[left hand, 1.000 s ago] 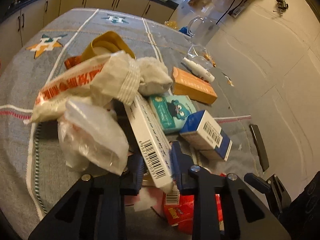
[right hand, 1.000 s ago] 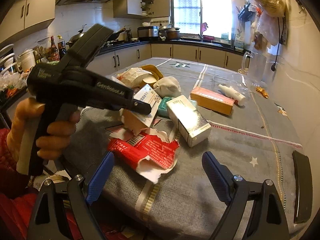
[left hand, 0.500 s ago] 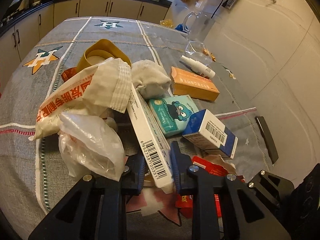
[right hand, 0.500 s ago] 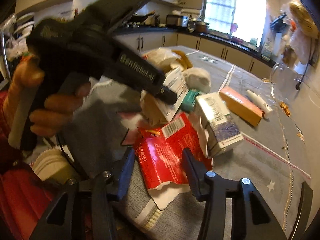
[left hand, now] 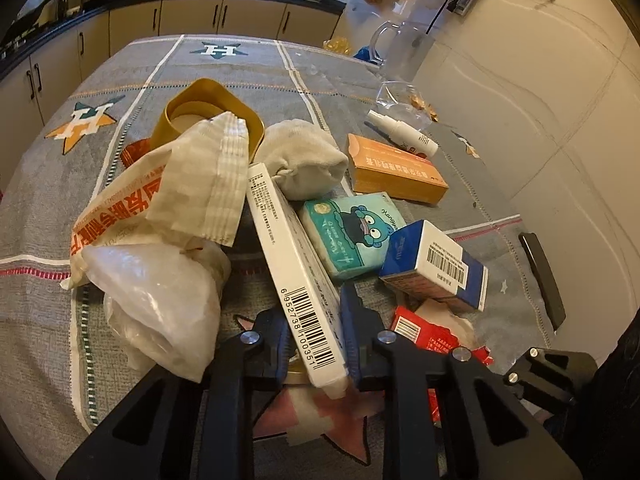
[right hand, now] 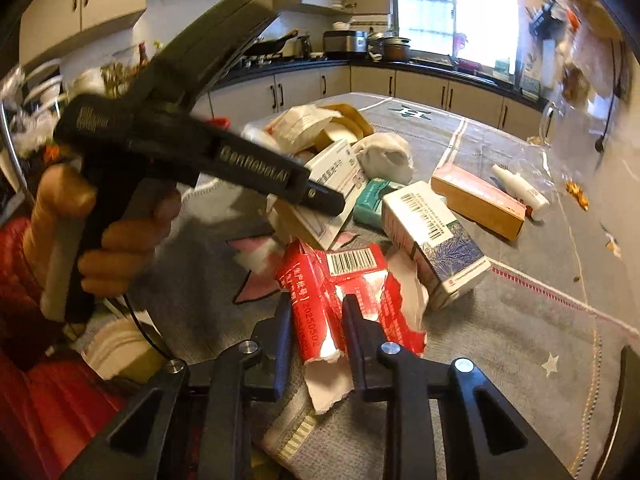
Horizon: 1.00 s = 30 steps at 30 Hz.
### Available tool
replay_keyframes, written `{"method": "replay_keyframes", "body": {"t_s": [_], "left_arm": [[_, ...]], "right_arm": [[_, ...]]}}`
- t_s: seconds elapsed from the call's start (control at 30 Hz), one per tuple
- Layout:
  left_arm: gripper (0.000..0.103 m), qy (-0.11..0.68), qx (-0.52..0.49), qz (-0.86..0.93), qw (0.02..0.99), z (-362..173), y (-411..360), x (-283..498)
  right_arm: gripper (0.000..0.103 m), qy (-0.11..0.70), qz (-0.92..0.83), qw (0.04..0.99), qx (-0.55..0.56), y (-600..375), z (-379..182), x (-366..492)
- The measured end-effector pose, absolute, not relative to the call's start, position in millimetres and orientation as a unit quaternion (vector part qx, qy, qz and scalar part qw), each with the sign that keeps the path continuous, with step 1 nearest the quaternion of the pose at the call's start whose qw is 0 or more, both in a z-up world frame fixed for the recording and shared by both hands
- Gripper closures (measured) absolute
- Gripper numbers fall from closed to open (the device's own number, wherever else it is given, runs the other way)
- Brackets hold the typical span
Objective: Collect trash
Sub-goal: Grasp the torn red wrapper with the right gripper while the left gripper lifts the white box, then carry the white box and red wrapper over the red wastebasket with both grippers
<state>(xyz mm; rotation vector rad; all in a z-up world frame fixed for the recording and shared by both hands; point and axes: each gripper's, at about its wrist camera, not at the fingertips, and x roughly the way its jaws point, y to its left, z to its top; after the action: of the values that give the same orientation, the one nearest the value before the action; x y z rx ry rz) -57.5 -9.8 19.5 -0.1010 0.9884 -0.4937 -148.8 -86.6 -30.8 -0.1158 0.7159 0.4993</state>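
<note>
We clamp the left gripper (left hand: 314, 334) on a long white box (left hand: 294, 256) with a barcode, its long axis running away from us over the table's (left hand: 192, 68) near edge; the right gripper (right hand: 316, 322) pinches a torn red wrapper (right hand: 340, 292), crumpled and barcoded, by that same edge; only the right view shows our left hand (right hand: 100, 236); only the left shows the clear bag (left hand: 156, 300).

A red torn wrapper (right hand: 352, 292) is showing a barcode; the grey tablecloth (left hand: 280, 76) is bearing stars at 12 o'clock
</note>
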Motion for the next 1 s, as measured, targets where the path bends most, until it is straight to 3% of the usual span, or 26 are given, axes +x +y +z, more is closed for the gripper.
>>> {"method": "replay_keyframes", "body": {"t_s": [0.23,1.0], "left_arm": [[0.083,0.446,-0.040,-0.243,0.861,35.2,-9.6,-74.1],[0.083,0.346,-0.032,-0.258,0.901,106.1,17.0,-108.3]], "right_arm": [[0.086,0.335,0.253,0.907,0.015,-104.3,-19.2,-147.8],[0.086,0.277,0.284,0.904,0.158,-128.6,41.2,-117.8]]}}
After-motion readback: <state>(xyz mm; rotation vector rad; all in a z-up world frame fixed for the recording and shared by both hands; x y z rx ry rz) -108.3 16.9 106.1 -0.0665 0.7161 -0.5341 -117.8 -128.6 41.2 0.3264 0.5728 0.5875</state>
